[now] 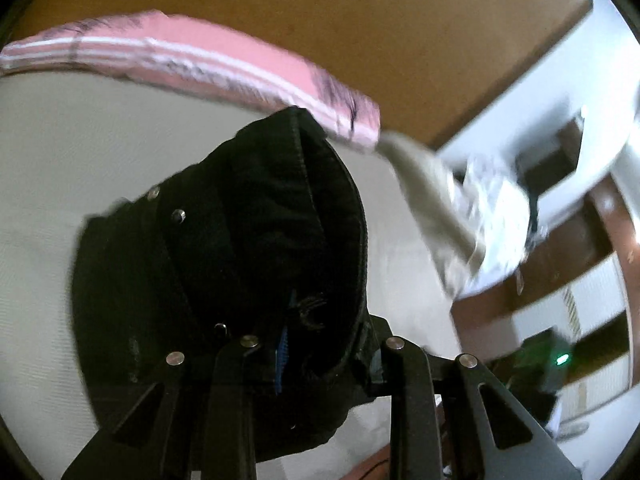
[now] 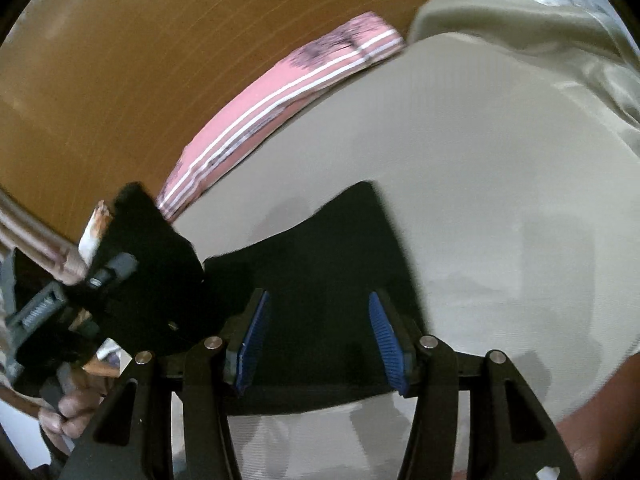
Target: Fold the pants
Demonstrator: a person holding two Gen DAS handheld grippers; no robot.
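On the pale bed sheet, black pants hang bunched from my left hand-held gripper. Left wrist view: jaws clenched on the dark fabric, a sliver of blue pad showing. Heavy denim-like cloth, stitched seam running up the middle, metal rivets beside it; the bundle's long axis runs from the jaws away toward the pink folded cloth. Only this view shows the brown wooden frame and crumpled white cloth at right.

Right wrist view: my right hand-held gripper, ribbed blue pads standing apart, a flat black panel of the pants stretched between them. I cannot tell whether the pads press on it. The panel's free edge points up-right across the sheet. Only this view shows the left tool from outside, with fingers wrapped on its handle. The pink cloth, white-striped, lies along the sheet's edge against an orange-brown surface.
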